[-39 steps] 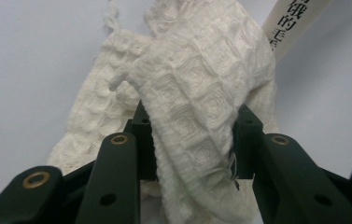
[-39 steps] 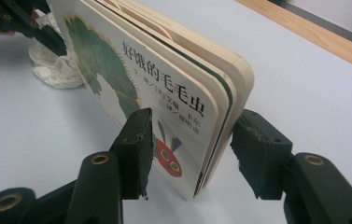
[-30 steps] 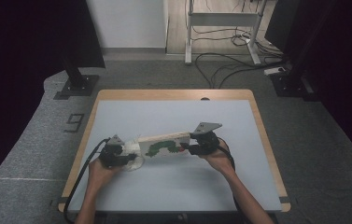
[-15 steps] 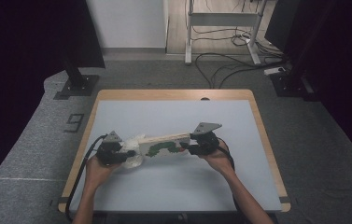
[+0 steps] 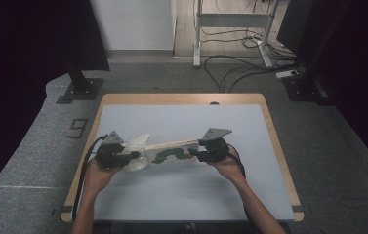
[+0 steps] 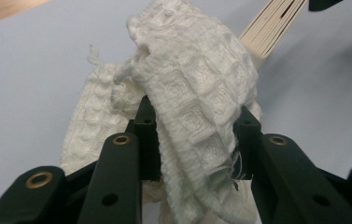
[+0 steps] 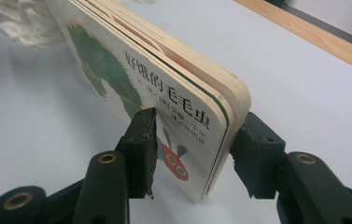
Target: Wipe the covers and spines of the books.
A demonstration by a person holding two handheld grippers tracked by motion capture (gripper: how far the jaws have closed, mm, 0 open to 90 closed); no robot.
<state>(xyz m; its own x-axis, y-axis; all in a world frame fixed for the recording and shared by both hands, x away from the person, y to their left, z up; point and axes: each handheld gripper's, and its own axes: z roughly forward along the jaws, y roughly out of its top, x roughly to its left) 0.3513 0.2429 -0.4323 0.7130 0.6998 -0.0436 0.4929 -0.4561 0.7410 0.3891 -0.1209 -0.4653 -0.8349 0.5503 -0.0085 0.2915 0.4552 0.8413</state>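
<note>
A thick board book [image 5: 172, 151] with a green caterpillar on its cover is held on edge, slightly tilted, over the table. My right gripper [image 5: 200, 152] is shut on its right end; in the right gripper view the jaws clamp the book [image 7: 164, 112] near the red caterpillar head. A white waffle-weave cloth [image 5: 135, 151] is bunched against the book's left end. My left gripper [image 5: 129, 157] is shut on the cloth [image 6: 197, 102], which drapes between and over both jaws. Past the cloth the book's page edges [image 6: 271, 25] show.
The pale blue table top [image 5: 186, 200] has a wooden rim [image 5: 274, 146]. Cables trail from both grippers toward the near edge. Dark stands and loose cables lie on the floor beyond the table.
The cloth in my left gripper has shifted slightly left along the book's left end. The right gripper and book have stayed almost still.
</note>
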